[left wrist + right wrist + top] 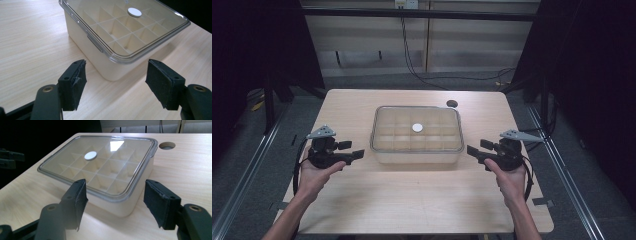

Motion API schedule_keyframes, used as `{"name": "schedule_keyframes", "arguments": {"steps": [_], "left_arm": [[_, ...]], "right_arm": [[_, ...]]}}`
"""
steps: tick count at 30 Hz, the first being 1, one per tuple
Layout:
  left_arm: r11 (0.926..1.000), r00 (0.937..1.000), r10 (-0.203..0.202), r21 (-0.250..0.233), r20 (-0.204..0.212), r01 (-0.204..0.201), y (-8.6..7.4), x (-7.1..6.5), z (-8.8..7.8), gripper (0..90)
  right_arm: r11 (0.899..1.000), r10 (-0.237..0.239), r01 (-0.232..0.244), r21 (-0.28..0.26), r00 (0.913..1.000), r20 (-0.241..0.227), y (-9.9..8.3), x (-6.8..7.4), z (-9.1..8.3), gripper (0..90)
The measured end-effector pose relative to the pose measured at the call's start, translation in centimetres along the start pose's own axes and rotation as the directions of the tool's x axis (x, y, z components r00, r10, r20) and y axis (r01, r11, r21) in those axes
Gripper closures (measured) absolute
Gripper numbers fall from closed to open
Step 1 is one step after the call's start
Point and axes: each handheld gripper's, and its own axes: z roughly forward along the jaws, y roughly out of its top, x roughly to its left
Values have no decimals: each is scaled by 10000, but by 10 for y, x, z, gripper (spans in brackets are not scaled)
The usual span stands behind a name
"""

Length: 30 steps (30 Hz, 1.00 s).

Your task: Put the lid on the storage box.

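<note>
Jaws of the left hand-held gripper [354, 150] stand wide apart with nothing between them, just off the left short side of the lidded box [417, 135], not touching it. Across the box, the right hand-held gripper [473, 151] mirrors this beside the right short side, jaws likewise parted and empty, aimed at a box corner. That cream box sits at the middle of the desk [412, 200], its clear lid on, a white disc [417, 127] at the lid's centre, compartments visible beneath. Behind the box, a round hole [452, 103] marks the desk.
</note>
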Motion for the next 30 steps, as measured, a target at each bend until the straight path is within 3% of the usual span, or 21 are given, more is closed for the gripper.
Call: {"name": "schedule_keyframes", "arguments": {"steps": [8, 12, 13, 25, 30], "left_arm": [[9999, 10000, -68, 118, -47, 68, -19, -4, -17, 289], [9993, 9994, -323, 173, 156, 321, -30, -7, -20, 288], [9971, 9974, -718, 227, -59, 720, -35, -7, -23, 296], [9953, 9991, -319, 905, -294, 344, -77, -16, -35, 281], [9946, 9977, -659, 790, -150, 668, -91, -24, -38, 268]], "right_arm": [[9998, 187, -186, -35, 9997, 123, -17, 0, -15, 317], [9996, 290, -290, 2, 9995, 98, -26, 1, -20, 294], [9995, 285, -286, 92, 9995, 128, -32, 2, -23, 289], [9977, 489, -503, 462, 9983, 313, -64, 6, -39, 253], [9965, 633, -647, 539, 9976, 272, -75, 6, -41, 250]]}}
